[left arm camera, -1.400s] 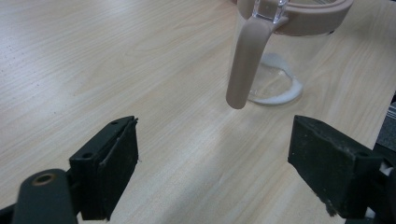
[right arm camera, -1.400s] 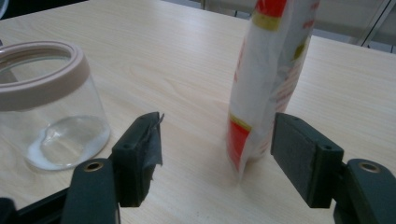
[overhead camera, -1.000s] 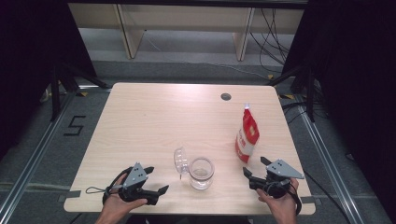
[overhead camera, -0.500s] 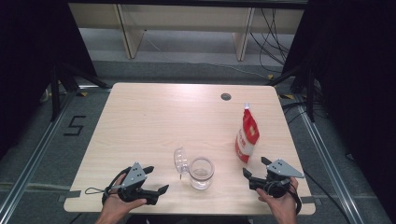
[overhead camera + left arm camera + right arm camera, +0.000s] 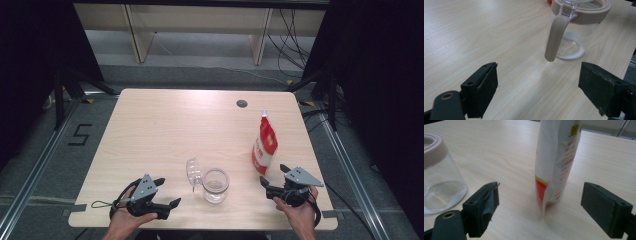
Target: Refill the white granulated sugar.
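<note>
Wide apart and empty, the jaws of the left gripper (image 5: pixel 167 195) rest low over the near edge of the wooden table (image 5: pixel 165 125), held in a person's left hand (image 5: pixel 125 220). Ahead of those jaws, and a little toward the right one in the left gripper view, stands a clear glass jar (image 5: pixel 576 32) with a beige collar; its beige handle-like strap (image 5: pixel 554 37) hangs down the side facing the gripper, clear of both pads. From above, the jar (image 5: pixel 215 185) sits between the two grippers, its transparent lid (image 5: pixel 192 172) flipped up on the side nearer the left gripper.

The right gripper (image 5: pixel 272 180), in the person's right hand (image 5: pixel 295 212), has just been opening its jaws, which now stand fully spread with nothing pressed between them. Straight ahead of them, roughly midway across the gap in the right gripper view, a red-and-white pouch (image 5: pixel 556 162) stands upright on the tabletop, near the pads but touching neither. The jar (image 5: pixel 439 175) appears beyond the left jaw in that same view, off to the side. Seen from the high view, the pouch (image 5: pixel 264 142) rises just beyond the right gripper's tips, apart from the jar.
</note>
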Demonstrator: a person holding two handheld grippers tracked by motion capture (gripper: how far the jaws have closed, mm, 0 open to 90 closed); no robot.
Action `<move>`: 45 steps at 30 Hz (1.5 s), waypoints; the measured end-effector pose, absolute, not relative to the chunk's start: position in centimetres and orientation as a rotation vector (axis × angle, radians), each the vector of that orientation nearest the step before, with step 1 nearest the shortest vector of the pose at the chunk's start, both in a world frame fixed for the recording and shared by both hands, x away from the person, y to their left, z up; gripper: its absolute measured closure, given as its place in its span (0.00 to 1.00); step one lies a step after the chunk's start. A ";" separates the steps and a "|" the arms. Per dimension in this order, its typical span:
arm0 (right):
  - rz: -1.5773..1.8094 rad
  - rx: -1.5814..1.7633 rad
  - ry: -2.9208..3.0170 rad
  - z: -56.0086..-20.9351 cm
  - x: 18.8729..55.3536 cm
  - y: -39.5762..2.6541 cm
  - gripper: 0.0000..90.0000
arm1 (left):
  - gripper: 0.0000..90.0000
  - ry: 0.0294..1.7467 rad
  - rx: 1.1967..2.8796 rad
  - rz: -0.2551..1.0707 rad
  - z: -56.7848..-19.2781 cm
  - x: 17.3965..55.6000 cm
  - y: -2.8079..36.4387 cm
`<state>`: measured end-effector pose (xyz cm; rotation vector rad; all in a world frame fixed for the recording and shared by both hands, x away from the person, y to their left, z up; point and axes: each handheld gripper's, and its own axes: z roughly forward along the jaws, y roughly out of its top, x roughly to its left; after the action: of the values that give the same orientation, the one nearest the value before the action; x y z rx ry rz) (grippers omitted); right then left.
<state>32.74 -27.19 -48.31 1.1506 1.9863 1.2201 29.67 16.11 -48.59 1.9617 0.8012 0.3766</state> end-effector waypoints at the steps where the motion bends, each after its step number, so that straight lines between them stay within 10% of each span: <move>1: 1.220 1.156 1.988 -48.3 32.8 -27.2 0.18 | 0.17 0.798 1.965 0.378 -48.6 29.6 16.1; 45: 1.293 1.094 1.971 -48.5 38.6 -27.1 0.49 | 0.17 0.791 1.955 0.373 -48.7 29.4 16.1</move>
<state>38.57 -27.06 -48.54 1.0941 1.9709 1.2926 29.41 16.14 -48.68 1.9548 0.7905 0.3734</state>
